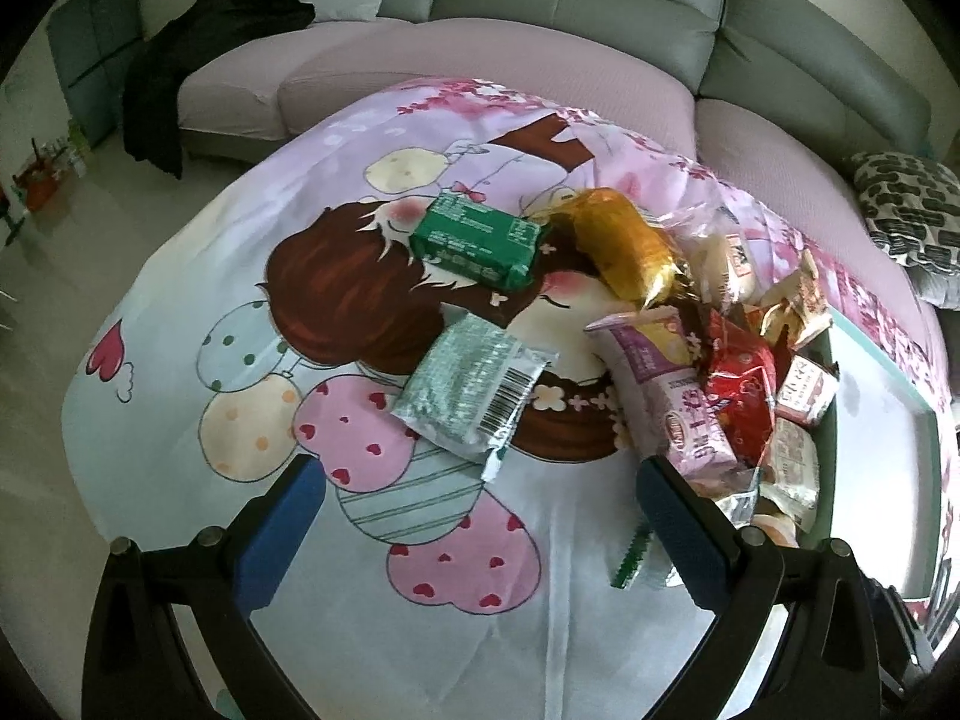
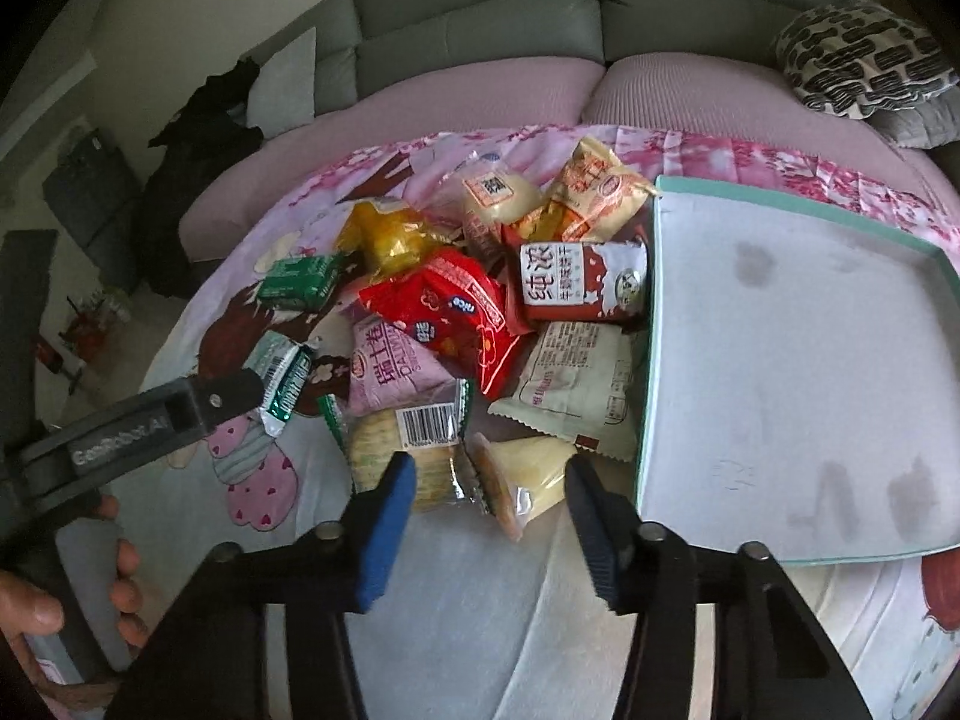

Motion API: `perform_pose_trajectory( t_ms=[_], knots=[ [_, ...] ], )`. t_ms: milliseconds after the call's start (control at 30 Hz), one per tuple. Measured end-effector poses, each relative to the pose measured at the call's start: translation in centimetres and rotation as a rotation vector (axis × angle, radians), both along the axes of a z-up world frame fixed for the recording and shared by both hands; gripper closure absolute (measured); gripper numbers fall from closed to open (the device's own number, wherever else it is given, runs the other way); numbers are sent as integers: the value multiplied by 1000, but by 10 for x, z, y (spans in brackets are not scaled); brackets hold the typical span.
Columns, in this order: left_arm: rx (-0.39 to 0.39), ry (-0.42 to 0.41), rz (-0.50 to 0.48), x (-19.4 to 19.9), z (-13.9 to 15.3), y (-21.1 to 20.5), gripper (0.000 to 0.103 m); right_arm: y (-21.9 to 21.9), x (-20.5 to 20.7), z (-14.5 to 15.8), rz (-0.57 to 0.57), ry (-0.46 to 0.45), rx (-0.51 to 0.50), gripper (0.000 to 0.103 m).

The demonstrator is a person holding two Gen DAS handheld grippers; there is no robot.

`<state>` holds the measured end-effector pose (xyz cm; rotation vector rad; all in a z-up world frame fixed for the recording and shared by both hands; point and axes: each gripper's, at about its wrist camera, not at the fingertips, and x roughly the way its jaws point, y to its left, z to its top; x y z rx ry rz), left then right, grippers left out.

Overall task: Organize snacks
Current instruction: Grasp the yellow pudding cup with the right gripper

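Note:
A pile of snack packets lies on a cartoon-print cloth. In the left wrist view I see a silver packet [image 1: 468, 387], a green packet [image 1: 477, 240], a gold packet [image 1: 624, 246], a pink packet [image 1: 672, 396] and a red packet [image 1: 741, 396]. My left gripper [image 1: 480, 522] is open, just short of the silver packet. In the right wrist view my right gripper [image 2: 489, 516] is open over a cracker packet [image 2: 408, 450] and a yellow jelly cup [image 2: 528, 474]. A white tray with teal rim [image 2: 780, 372] lies right of the pile, with nothing in it.
A grey sofa with pink cushions [image 1: 540, 54] stands behind the table. A patterned pillow [image 2: 858, 60] lies at the right. Dark clothing [image 1: 198, 48] hangs on the sofa's left end. The left gripper's body and the hand holding it [image 2: 120, 420] show at left in the right wrist view.

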<state>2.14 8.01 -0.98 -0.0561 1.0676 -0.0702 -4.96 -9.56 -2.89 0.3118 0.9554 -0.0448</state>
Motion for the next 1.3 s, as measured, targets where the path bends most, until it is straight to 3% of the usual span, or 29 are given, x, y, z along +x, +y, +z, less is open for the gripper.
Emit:
perform_pose_trajectory(
  t_ms=[633, 900, 1300],
  knots=[
    [-16, 15, -30, 0, -5, -3, 0, -3, 22, -19, -4, 79, -60, 55],
    [-8, 15, -40, 0, -7, -5, 0, -1, 14, -25, 30, 105, 18, 56],
    [2, 17, -56, -2, -8, -9, 0, -1, 16, -30, 20, 115, 13, 58]
  ],
)
